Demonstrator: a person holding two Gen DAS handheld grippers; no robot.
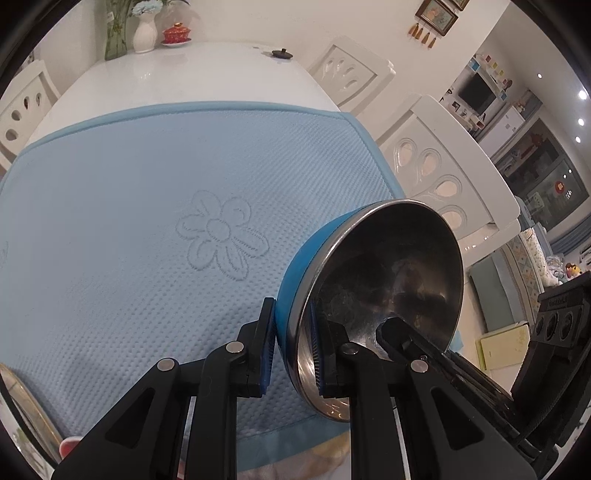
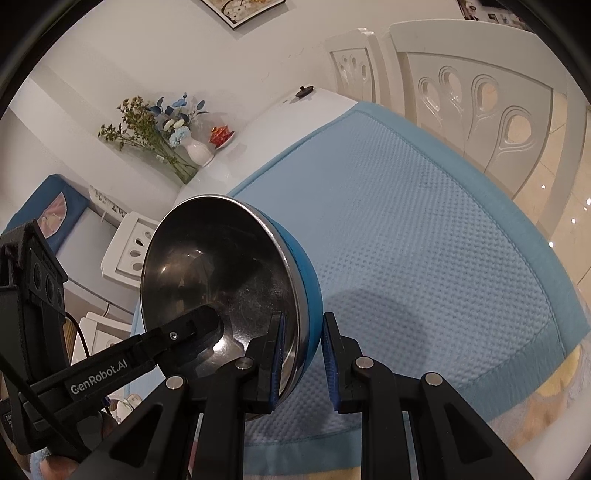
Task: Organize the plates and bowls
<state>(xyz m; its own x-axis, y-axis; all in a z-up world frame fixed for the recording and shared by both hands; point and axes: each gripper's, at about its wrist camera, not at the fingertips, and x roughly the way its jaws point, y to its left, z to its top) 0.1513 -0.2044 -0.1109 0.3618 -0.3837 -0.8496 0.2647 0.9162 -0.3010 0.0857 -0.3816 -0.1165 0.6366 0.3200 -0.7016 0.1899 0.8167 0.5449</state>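
Observation:
Both grippers hold one bowl, blue outside and steel inside, tilted on edge above a light blue mat. In the left wrist view my left gripper point(image 1: 293, 350) is shut on the bowl point(image 1: 388, 280) at its rim, one pad on the blue wall, one inside. My right gripper's finger reaches into the bowl from the right. In the right wrist view my right gripper point(image 2: 304, 360) straddles the bowl's point(image 2: 218, 269) rim; the inner pad touches, the outer pad shows a small gap. The left gripper's finger enters the bowl from the left.
The blue mat point(image 1: 147, 229) covers the near part of a white table point(image 1: 192, 74). Vases, flowers and a red lidded cup point(image 1: 176, 34) stand at the far end. White chairs point(image 1: 439, 158) line the right side. A plate edge point(image 1: 26, 402) shows at lower left.

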